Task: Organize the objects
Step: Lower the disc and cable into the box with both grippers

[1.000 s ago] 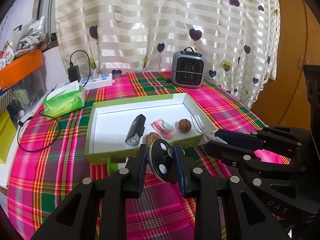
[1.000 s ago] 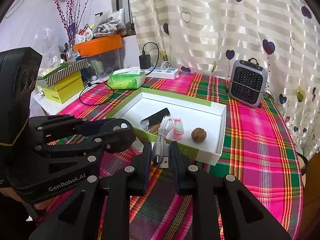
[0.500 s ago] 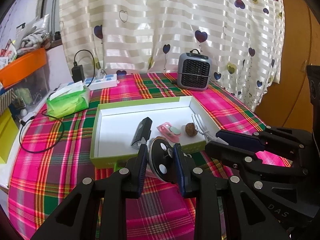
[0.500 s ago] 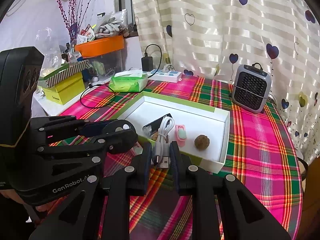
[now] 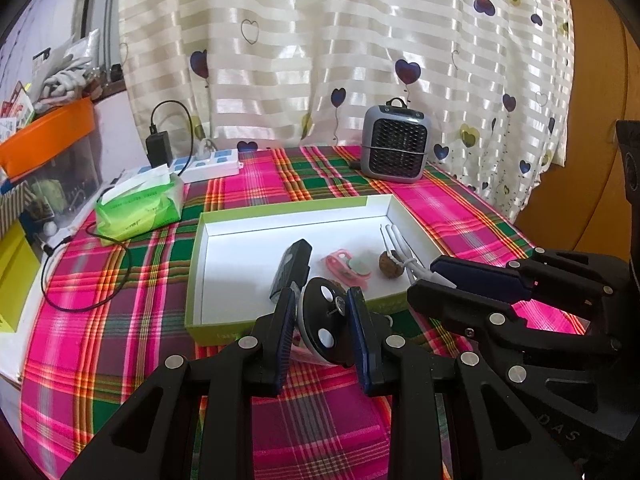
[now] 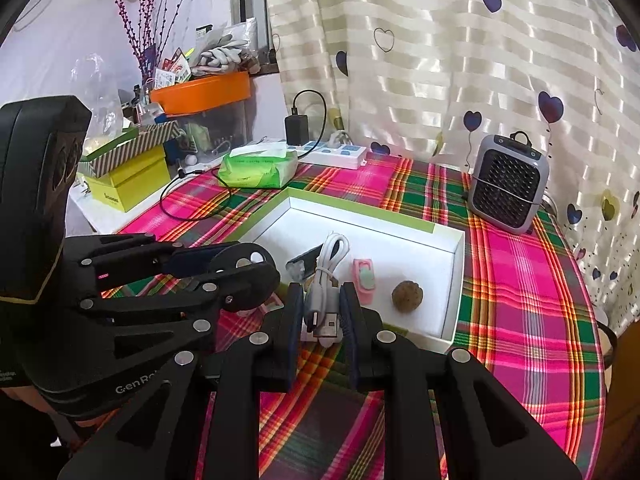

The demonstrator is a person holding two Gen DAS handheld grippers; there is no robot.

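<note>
Both grippers backed off box (image 5: 216, 264); left jaws clamp black disc (image 5: 324, 326), right jaws clamp white cable (image 6: 324, 280).

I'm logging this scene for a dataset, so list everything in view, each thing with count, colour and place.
box: 1, green outside, white inside, centre of table
black device: 1, black, in box
pink clip: 1, pink with pale green, in box
walnut: 1, brown, in box
black disc: 1, black, between left gripper's pads
cable: 1, white, bundled, between right gripper's pads
tissue pack: 1, green, table's left
power strip: 1, white, back of table
charger: 1, black, on strip
heater: 1, grey, back right
tablecloth: 1, pink-green plaid
curtain: 1, cream, hearts
orange bin: 1, far left
yellow box: 1, far left
left gripper: black, shut on disc
right gripper: black, shut on cable
</note>
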